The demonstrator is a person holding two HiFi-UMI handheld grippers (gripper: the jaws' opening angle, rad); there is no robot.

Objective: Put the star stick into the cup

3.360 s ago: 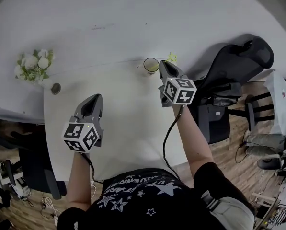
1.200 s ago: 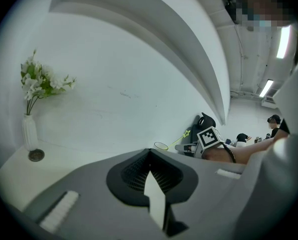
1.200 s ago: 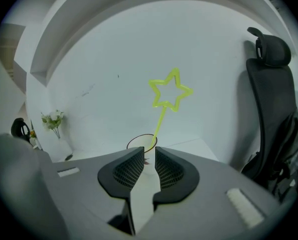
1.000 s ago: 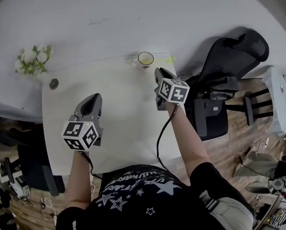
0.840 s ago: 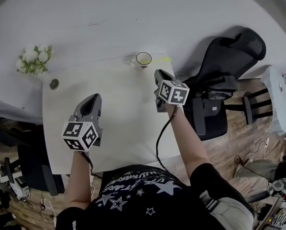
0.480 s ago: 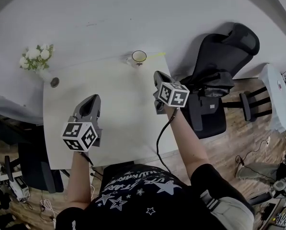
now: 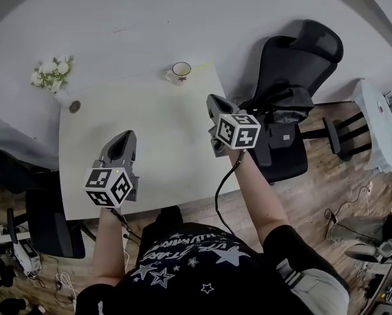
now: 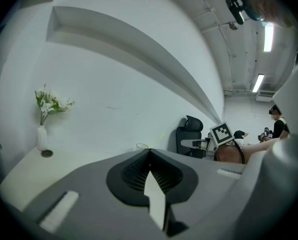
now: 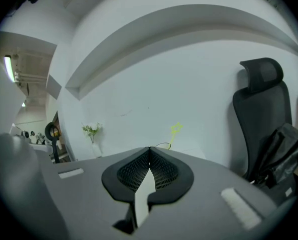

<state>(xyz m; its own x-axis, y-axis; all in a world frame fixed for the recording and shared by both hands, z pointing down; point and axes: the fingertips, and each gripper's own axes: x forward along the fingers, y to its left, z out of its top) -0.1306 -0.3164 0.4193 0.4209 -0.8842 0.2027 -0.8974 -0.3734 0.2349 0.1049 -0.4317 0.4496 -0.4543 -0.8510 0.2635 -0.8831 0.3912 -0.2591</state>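
A small cup [image 7: 181, 69] stands at the far edge of the white table [image 7: 163, 149]. The yellow-green star stick [image 7: 203, 65] rests in it and leans right. In the right gripper view the star [image 9: 176, 129] rises above the cup's rim [image 9: 162, 145], just past my jaws. My right gripper [image 7: 211, 100] is shut and empty, a short way nearer than the cup. My left gripper [image 7: 129, 135] is shut and empty over the table's left half. The left gripper view shows the cup rim [image 8: 142, 146] and the stick [image 8: 160, 136] far off.
A vase of white flowers [image 7: 51, 75] and a small dark round thing [image 7: 74, 106] sit at the table's far left corner. A black office chair [image 7: 294, 90] stands right of the table, close to my right arm. Farther right is a white round table [image 7: 374, 126].
My right gripper has drawn back from the cup toward me, leaving the star stick in the cup. The left gripper has stayed put. The head view has shifted.
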